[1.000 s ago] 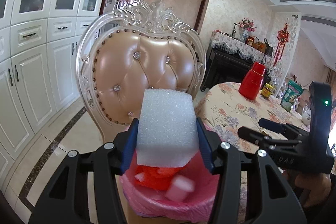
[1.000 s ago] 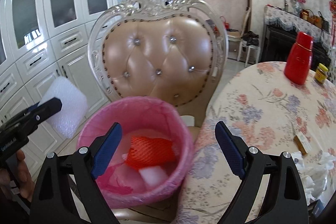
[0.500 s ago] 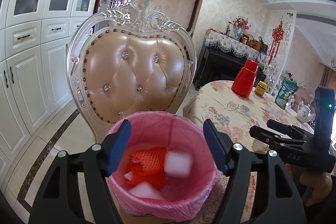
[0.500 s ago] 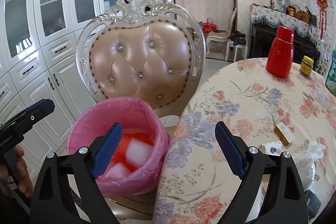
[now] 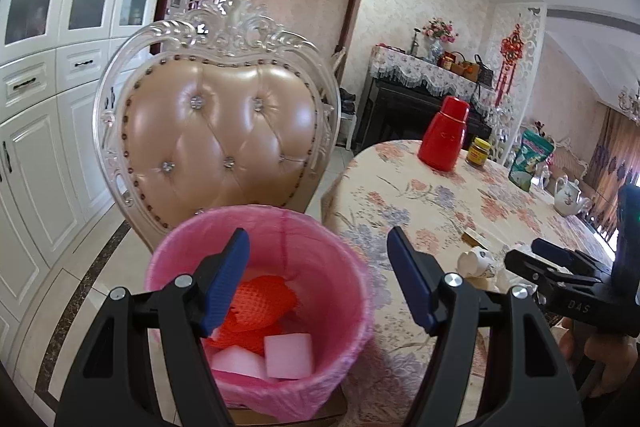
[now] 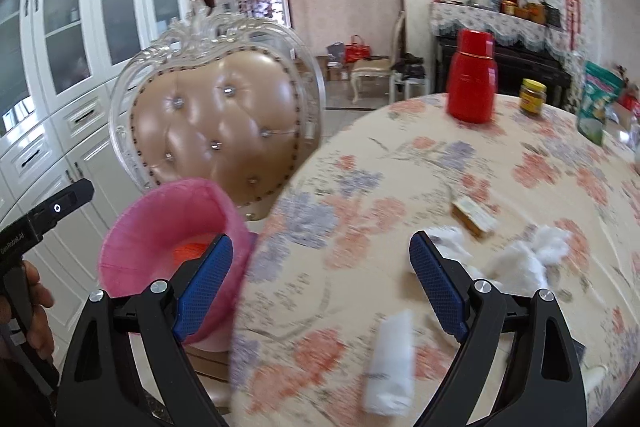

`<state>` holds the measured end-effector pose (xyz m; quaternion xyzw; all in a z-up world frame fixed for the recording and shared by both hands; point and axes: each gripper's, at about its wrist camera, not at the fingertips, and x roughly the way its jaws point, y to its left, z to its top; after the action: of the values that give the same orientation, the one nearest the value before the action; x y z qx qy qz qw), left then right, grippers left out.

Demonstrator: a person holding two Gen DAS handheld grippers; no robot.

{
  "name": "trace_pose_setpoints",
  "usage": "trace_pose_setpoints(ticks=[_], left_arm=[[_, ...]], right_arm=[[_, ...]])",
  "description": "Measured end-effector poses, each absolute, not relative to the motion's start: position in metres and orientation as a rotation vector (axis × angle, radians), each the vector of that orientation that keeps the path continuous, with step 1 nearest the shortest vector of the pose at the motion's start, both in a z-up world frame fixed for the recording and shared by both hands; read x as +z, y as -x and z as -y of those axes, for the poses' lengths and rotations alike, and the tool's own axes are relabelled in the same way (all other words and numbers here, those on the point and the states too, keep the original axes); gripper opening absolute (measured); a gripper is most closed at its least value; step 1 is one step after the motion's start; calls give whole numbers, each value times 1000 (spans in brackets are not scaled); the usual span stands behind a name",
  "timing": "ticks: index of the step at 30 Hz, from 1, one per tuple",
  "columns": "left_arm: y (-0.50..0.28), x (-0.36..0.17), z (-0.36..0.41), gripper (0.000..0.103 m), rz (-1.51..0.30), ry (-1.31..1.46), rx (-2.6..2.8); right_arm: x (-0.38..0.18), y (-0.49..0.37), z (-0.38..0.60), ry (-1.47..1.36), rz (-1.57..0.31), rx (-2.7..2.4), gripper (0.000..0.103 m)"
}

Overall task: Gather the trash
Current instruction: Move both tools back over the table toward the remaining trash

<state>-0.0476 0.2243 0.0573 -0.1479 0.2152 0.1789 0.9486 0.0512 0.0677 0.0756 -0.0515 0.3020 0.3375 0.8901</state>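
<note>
While both tongs stand unclenched and empty, the legend reads from near to far:

Left tongs (image 5: pixel 318 281): released, jaws having just been opening, nothing between them; poised above the pink-lined bin (image 5: pixel 344 267).
Right tongs (image 6: pixel 320 291): spread wide, gripping nothing, out over the flowered bench (image 6: pixel 360 195).
White roll (image 6: pixel 390 363): nearest trash, lying on the bench just ahead of the right tongs and slightly toward their right jaw; long axis runs roughly along the pointing direction, so a grasp across its narrow width looks natural.
Crumpled tissue (image 6: pixel 524 259): farther out, beyond the right jaw.
Small box (image 6: pixel 474 215): beyond the tissue, flat on the bench.
Bin contents: red foam net (image 5: pixel 260 303) and white foam blocks (image 5: pixel 288 355), already collected.
Nearer hand: judged the right; the left sits over the bin, well apart from the bench litter.
Far field: red flask (image 6: pixel 472 79), jar (image 6: pixel 532 97), upholstered chair (image 6: pixel 224 123).
</note>
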Motion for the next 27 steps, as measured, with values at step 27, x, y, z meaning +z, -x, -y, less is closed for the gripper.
trace_pose_setpoints(ticks=[27], left_arm=[[-40,32,-88,73,-545,237,85]], right_arm=[[33,-73,125,3,-707,387,85]])
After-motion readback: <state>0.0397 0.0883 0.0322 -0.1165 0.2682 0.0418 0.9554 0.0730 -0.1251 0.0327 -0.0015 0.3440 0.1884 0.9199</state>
